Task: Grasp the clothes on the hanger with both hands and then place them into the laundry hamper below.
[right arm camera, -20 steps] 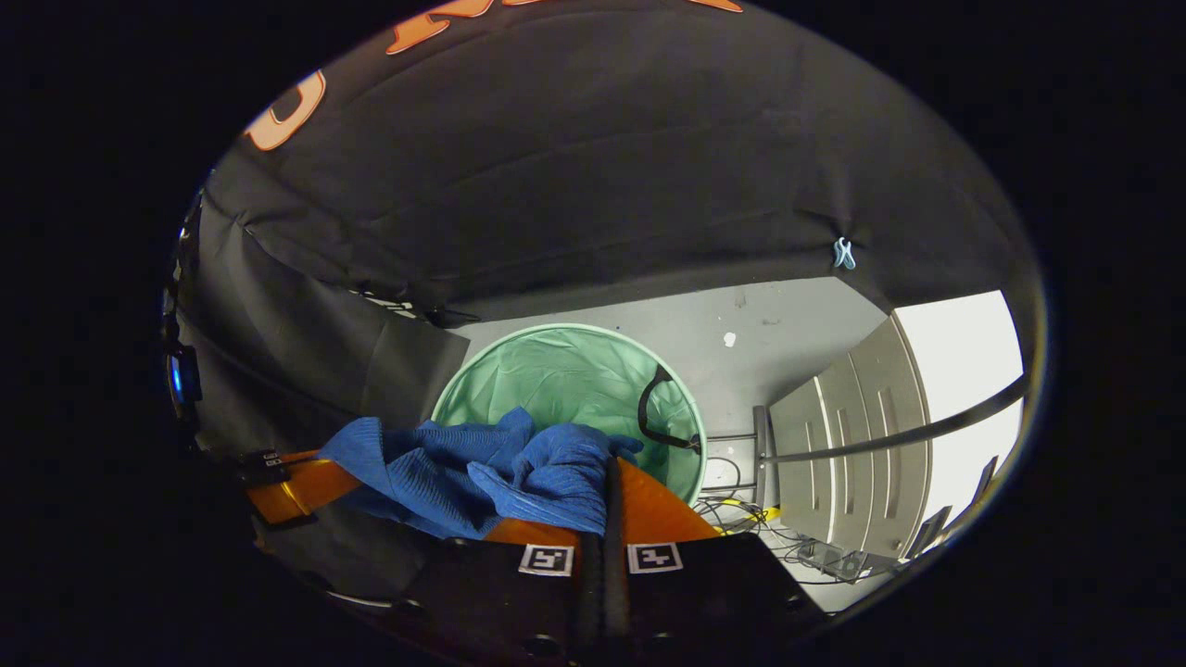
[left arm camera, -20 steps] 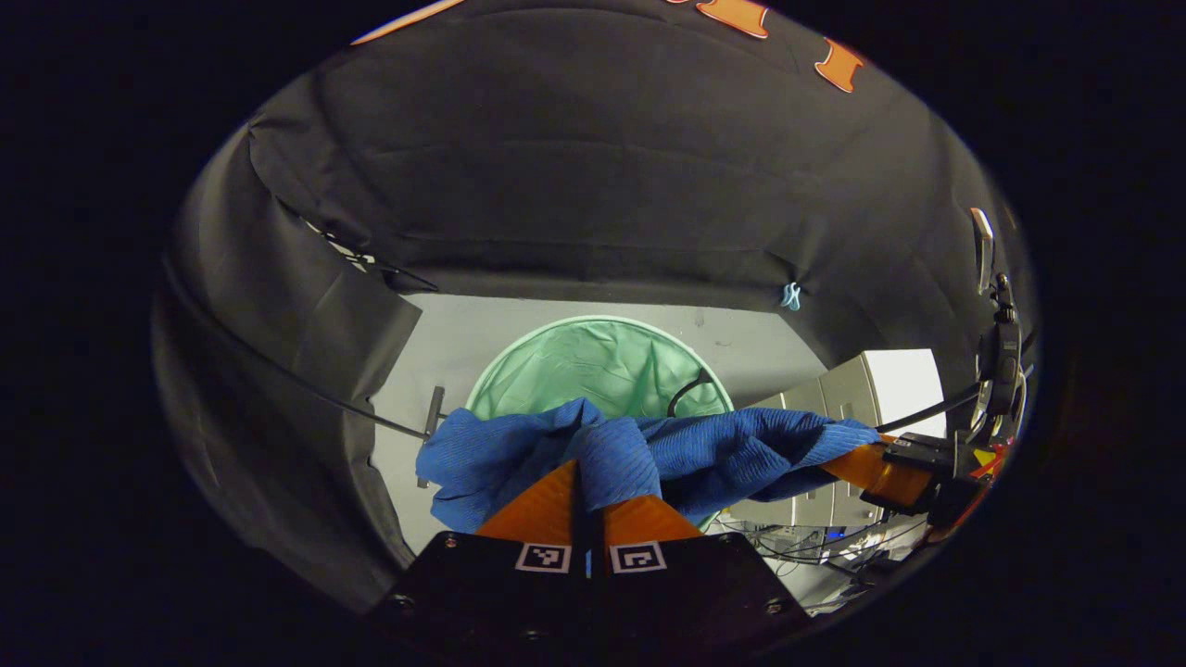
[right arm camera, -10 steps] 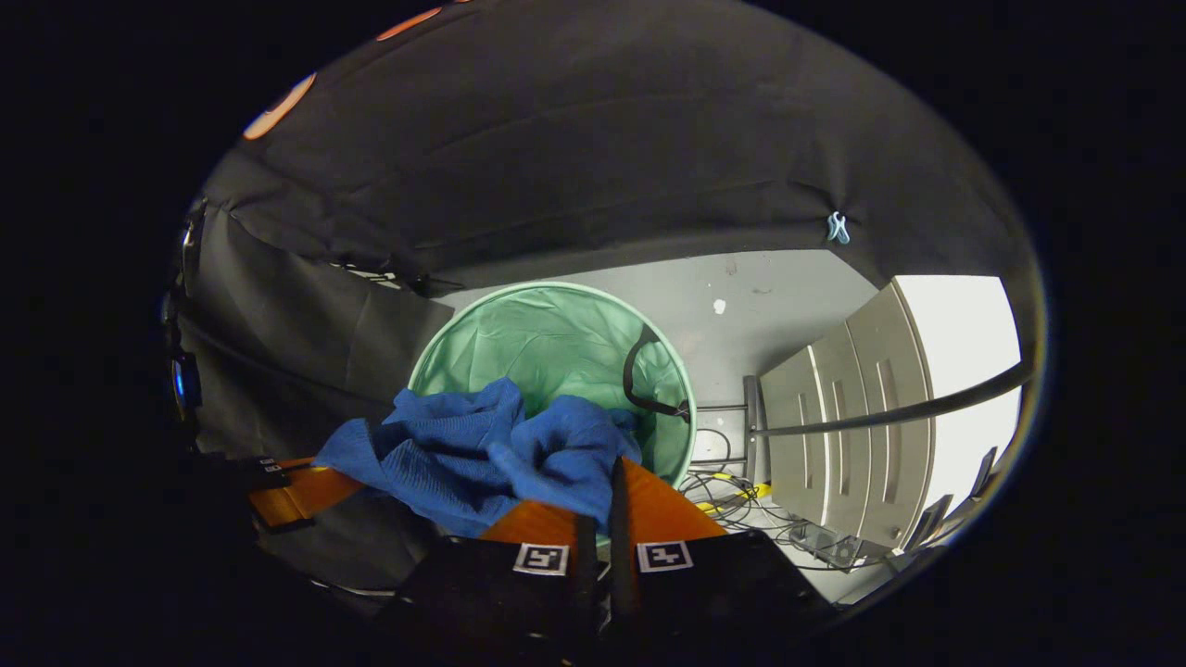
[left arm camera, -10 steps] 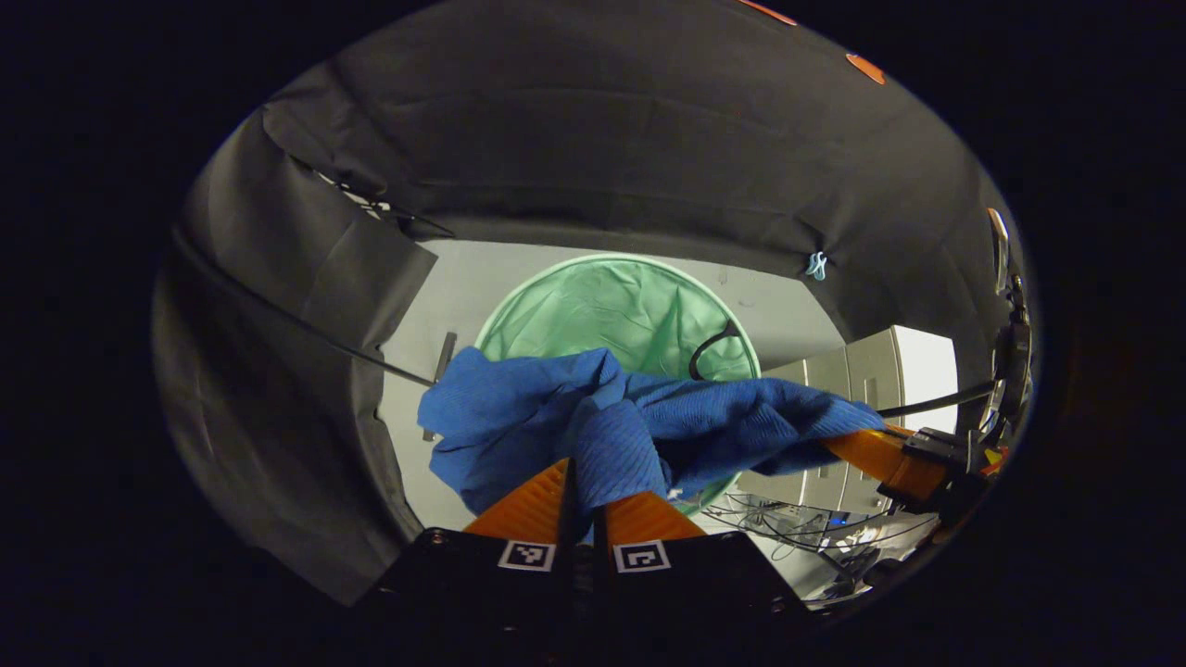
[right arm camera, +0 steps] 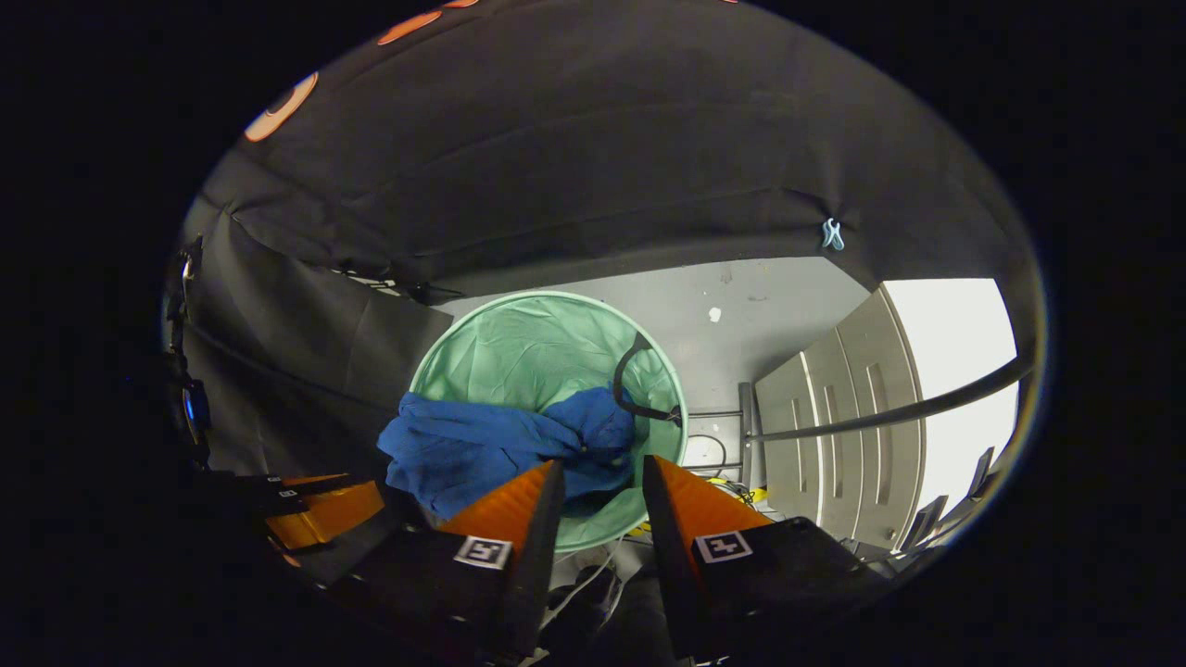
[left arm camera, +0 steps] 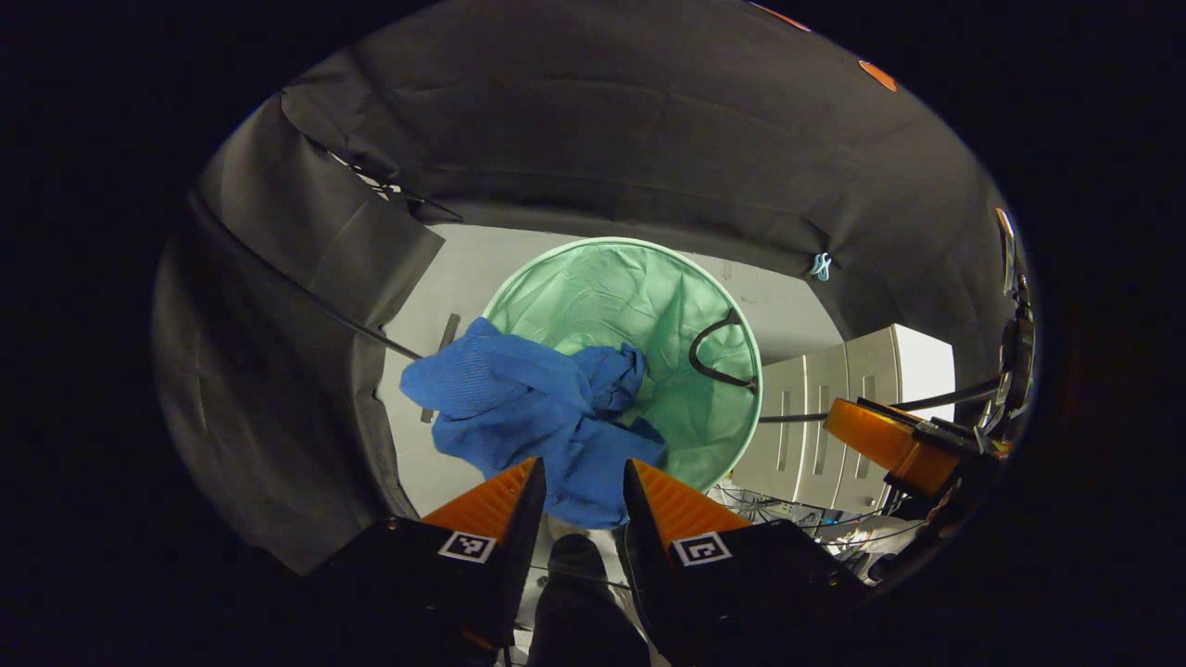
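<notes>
The blue knitted garment is loose below both grippers, bunched over the near-left part of the round green laundry hamper. Part of it lies past the rim; I cannot tell whether it rests on the rim or is in the air. My left gripper is open, with nothing between its fingers. In the right gripper view the garment covers the hamper's near side, and my right gripper is open above it. The right gripper hangs at the right in the left gripper view, and the left gripper at the lower left in the right gripper view.
A black loop handle sits on the hamper's right rim. A grey drawer cabinet stands right of the hamper, crossed by a metal rail. Cables lie on the floor nearby. Black cloth walls close the back and left.
Both grippers were shut on the blue garment; they have opened and let it go. It has dropped away from the fingers towards the hamper.
</notes>
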Available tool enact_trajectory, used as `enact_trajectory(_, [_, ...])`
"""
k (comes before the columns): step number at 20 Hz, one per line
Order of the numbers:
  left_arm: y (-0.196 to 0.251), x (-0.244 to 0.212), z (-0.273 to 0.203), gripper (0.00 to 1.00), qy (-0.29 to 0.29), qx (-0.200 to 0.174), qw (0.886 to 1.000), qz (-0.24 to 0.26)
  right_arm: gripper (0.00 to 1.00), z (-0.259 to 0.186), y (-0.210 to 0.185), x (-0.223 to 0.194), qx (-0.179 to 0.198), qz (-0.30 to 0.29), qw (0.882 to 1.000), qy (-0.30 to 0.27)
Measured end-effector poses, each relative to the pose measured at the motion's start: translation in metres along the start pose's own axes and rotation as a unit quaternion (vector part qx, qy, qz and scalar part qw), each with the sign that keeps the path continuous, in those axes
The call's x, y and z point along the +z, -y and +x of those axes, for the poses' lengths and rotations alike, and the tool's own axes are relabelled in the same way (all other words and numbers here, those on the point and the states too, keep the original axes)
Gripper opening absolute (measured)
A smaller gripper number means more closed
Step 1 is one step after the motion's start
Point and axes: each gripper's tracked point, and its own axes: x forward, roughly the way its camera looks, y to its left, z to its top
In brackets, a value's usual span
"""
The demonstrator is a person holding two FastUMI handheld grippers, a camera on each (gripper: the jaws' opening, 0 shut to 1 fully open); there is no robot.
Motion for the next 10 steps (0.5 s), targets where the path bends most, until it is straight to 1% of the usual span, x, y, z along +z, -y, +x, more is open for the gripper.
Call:
enact_trajectory(2, [0.001,-0.003,-0.004,0.57,0.003,-0.003,1.0,-0.002,0.7,-0.006,0.0,-0.004,-0.001,-0.002,1.0,0.003])
enact_trajectory(3, [0.003,-0.006,-0.006,0.64,0.005,-0.004,1.0,-0.002,0.7,-0.008,0.002,-0.006,-0.002,-0.003,1.0,0.006])
enact_trajectory(4, [0.003,-0.006,-0.008,0.63,0.008,-0.003,1.0,-0.001,0.64,-0.012,0.0,-0.006,0.001,-0.003,1.0,0.01])
enact_trajectory(5, [0.002,-0.007,-0.01,0.72,0.013,-0.003,1.0,0.001,0.69,-0.016,-0.001,-0.007,0.0,-0.005,1.0,0.013])
enact_trajectory(6, [0.001,-0.007,-0.013,0.78,0.017,-0.002,1.0,0.001,0.74,-0.02,0.0,-0.007,-0.001,-0.008,1.0,0.018])
enact_trajectory(7, [0.001,-0.009,-0.016,0.78,0.021,-0.003,1.0,0.001,0.85,-0.026,-0.001,-0.008,-0.002,-0.012,1.0,0.023])
enact_trajectory(8, [0.001,-0.009,-0.02,0.79,0.025,-0.003,1.0,-0.001,0.85,-0.031,-0.002,-0.008,-0.002,-0.016,0.999,0.03])
enact_trajectory(9, [0.0,-0.008,-0.026,0.79,0.032,-0.003,0.999,-0.004,0.8,-0.036,-0.004,-0.008,-0.001,-0.019,0.999,0.036])
enact_trajectory(10, [0.001,-0.007,-0.032,0.81,0.04,-0.006,0.999,-0.006,0.83,-0.041,-0.006,-0.008,0.0,-0.022,0.999,0.042])
